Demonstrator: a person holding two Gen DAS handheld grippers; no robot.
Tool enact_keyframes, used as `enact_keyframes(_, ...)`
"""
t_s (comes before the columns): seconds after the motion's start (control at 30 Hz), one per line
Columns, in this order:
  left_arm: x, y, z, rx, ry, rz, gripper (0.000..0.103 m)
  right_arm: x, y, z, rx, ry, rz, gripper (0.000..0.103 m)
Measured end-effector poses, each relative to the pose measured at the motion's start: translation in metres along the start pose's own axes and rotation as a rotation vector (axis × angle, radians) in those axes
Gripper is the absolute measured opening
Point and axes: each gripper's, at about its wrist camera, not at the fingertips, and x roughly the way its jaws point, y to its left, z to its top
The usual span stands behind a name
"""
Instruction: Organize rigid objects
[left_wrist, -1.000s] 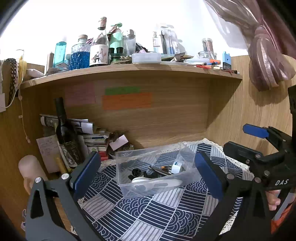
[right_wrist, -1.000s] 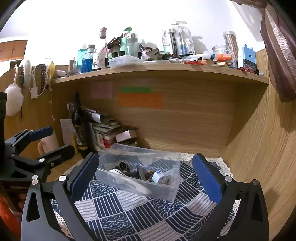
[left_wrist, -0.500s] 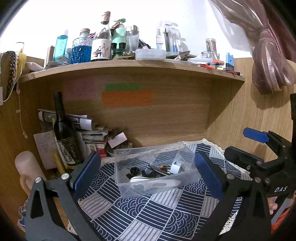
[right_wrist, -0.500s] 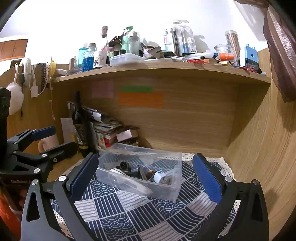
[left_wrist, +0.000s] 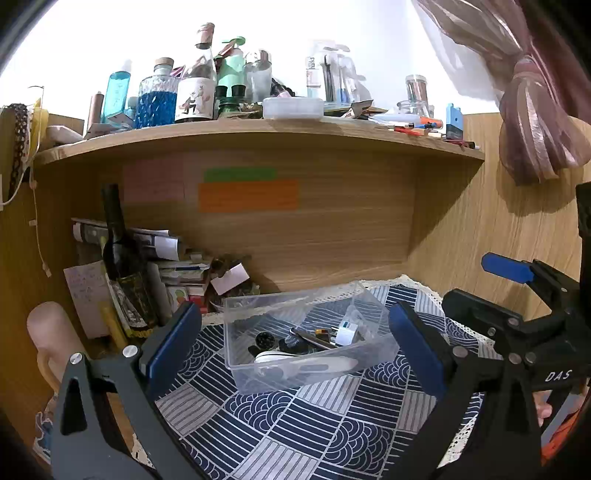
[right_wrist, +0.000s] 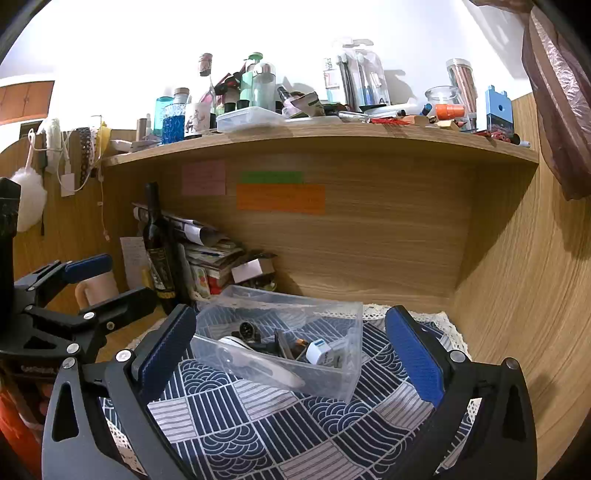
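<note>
A clear plastic bin (left_wrist: 306, 332) (right_wrist: 280, 347) stands on the blue patterned cloth (left_wrist: 295, 424) (right_wrist: 266, 435) under the shelf. It holds a white plug adapter (left_wrist: 345, 334) (right_wrist: 317, 352), a white oblong device (left_wrist: 306, 363) (right_wrist: 258, 363), a pen and small dark parts. My left gripper (left_wrist: 293, 345) is open and empty, held above the cloth in front of the bin. My right gripper (right_wrist: 290, 356) is open and empty, also in front of the bin. Each gripper shows in the other's view: the right one (left_wrist: 517, 295) at the right edge, the left one (right_wrist: 85, 284) at the left edge.
A dark wine bottle (left_wrist: 123, 266) (right_wrist: 159, 254) and stacked papers and boxes (left_wrist: 177, 269) stand at the back left. A beige mug (left_wrist: 48, 343) is at the left. A crowded wooden shelf (left_wrist: 258, 129) (right_wrist: 317, 136) hangs overhead. A wooden wall (right_wrist: 517, 295) closes the right side.
Both grippers have drawn back and risen slightly from the bin. Both stay open and empty.
</note>
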Motion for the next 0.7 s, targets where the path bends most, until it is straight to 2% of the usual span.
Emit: enact_keyframes(0.7,0.010,0.005,-0.004,-0.014,0.026,-0.021,0.103,0.011,-0.005,-0.002,0.023,0.025,-0.003,0.103)
